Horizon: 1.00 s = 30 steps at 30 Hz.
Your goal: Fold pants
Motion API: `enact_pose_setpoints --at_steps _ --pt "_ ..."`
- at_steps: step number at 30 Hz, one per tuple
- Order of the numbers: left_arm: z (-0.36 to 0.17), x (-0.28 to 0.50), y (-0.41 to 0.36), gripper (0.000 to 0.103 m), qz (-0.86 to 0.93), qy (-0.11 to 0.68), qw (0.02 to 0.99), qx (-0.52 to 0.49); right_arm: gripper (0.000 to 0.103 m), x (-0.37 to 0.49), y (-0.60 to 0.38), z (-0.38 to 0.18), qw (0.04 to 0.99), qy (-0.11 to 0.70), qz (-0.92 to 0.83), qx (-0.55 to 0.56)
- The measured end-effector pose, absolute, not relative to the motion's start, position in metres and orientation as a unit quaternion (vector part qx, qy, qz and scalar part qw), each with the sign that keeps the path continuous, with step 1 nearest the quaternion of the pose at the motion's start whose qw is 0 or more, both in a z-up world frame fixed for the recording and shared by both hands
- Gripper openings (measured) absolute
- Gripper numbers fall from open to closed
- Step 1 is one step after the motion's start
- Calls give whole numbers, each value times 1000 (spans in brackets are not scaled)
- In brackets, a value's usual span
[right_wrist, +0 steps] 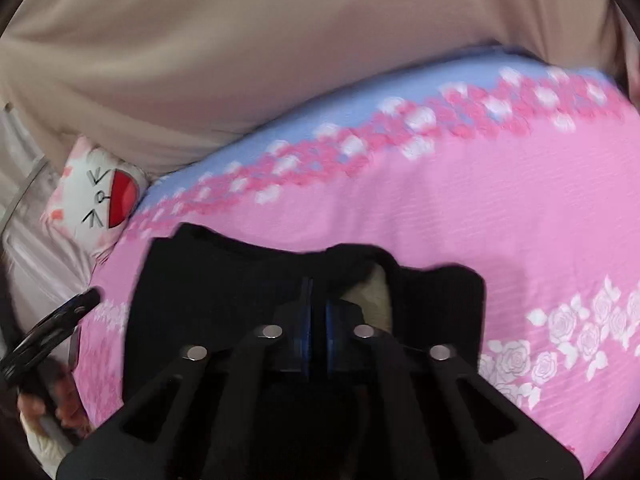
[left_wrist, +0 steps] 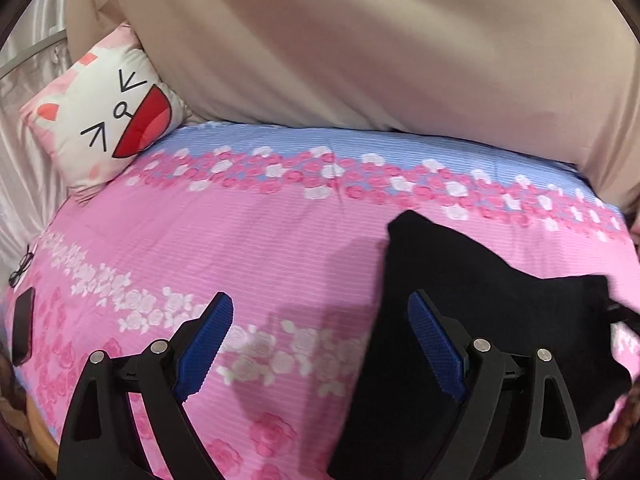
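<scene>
Two wrist cameras, close above the bed
Both tilt down toward the beige curtain; both share the black pants and pillow

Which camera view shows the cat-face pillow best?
The left wrist view shows the cat-face pillow best: it is large and sharp there, with the whole face visible, lying at the head of the pink bedspread. The right wrist view shows it small, blurred and partly cut off at the left edge.

A pink bedspread printed with rose bands and a blue strip is spread across the bed. A cartoon-face pillow is propped at its far left corner. Beige curtain is hung behind. Eyeglasses and a dark phone are laid at the left edge.
</scene>
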<state>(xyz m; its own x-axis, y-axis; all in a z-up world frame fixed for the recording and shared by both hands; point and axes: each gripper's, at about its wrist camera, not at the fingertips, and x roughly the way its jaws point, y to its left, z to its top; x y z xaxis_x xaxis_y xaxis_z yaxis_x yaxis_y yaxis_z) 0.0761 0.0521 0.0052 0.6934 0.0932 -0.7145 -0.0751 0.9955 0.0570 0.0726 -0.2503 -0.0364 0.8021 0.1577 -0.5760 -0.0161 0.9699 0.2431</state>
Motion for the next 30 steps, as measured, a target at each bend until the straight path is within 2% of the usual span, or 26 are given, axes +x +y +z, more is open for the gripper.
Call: enact_pose_setpoints --at_steps 1,3,6,8,11,13,15,16,17,19,22,24,25,27,29,30 --pt "5 76 53 87 44 384 922 14 4 57 -248 -23 955 283 27 90" --pt "6 75 51 87 42 378 925 26 4 53 -258 -26 955 283 -1 88" --pt "-9 80 43 87 42 391 918 54 12 79 -267 -76 919 389 -40 49" --pt "-15 77 44 87 22 397 917 45 16 58 -271 -56 932 351 -52 81" --pt "-16 61 47 87 -21 406 913 27 16 38 -260 -6 954 282 -65 78" --pt "-18 49 46 87 -41 405 913 22 17 55 -234 20 957 285 -15 53" --pt "-26 41 40 87 -60 413 908 27 31 78 -208 24 950 308 41 44" --pt "-30 40 37 87 -67 417 906 28 42 99 -183 19 940 331 72 29" --pt "-37 39 33 87 -72 425 902 29 43 118 -157 8 932 351 89 3" --pt "-48 37 28 87 -81 439 895 27 43 147 -113 -18 920 375 109 -47" --pt "-59 37 25 87 -88 447 890 24 14 176 -55 -60 893 412 138 -114" --pt "-62 35 26 87 -90 444 891 21 7 194 -37 -81 885 420 125 -156" --pt "-63 36 27 87 -91 443 892 19 4 209 -36 -95 883 424 102 -175" --pt "-67 38 30 88 -98 445 890 13 7 248 -43 -126 872 447 41 -193" --pt "-69 42 34 90 -106 451 886 3 7 250 -64 -110 885 446 55 -124" --pt "-68 44 36 90 -111 456 883 -1 7 235 -80 -86 903 418 67 -72"
